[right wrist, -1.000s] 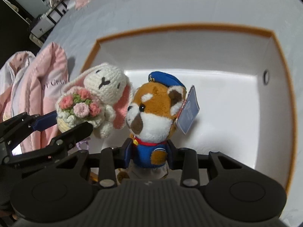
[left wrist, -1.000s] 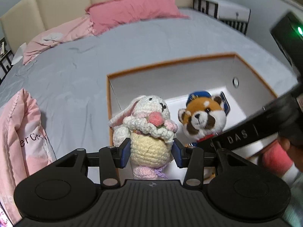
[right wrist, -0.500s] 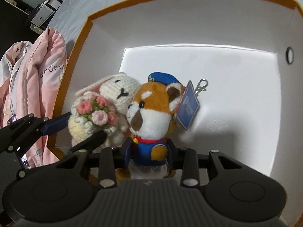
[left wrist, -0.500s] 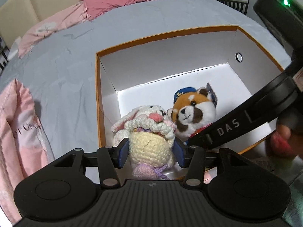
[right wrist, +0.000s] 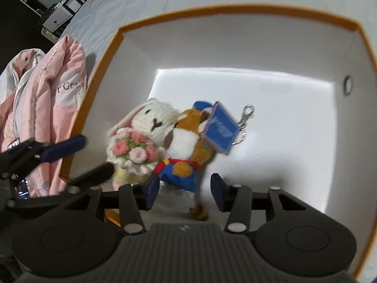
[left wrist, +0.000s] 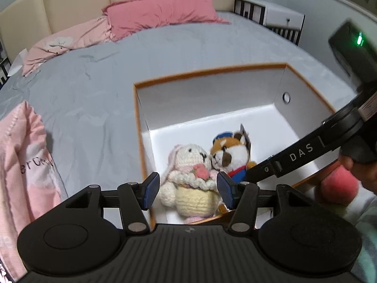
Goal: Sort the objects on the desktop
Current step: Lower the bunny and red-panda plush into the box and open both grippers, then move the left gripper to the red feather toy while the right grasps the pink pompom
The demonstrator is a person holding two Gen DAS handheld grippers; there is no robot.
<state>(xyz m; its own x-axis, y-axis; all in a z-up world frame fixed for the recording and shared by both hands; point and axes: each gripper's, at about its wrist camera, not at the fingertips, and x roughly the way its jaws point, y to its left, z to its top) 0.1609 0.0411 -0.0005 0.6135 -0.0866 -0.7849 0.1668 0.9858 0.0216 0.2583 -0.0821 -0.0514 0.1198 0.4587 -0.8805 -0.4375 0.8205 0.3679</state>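
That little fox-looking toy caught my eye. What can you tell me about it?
The plush toy is orange and white fur-like fabric, with a blue cap, blue outfit and red collar. A blue tag and a metal clasp hang from it. It leans against the crocheted bunny inside the white box, between the right gripper's opening jaws.

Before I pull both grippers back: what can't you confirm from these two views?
- Crochet bunny base: left wrist view, hidden by the left gripper body.
- Red panda plush face: right wrist view, blurred and turned away behind its blue tag.
- Box near wall: hidden by the right gripper, jaws opening.
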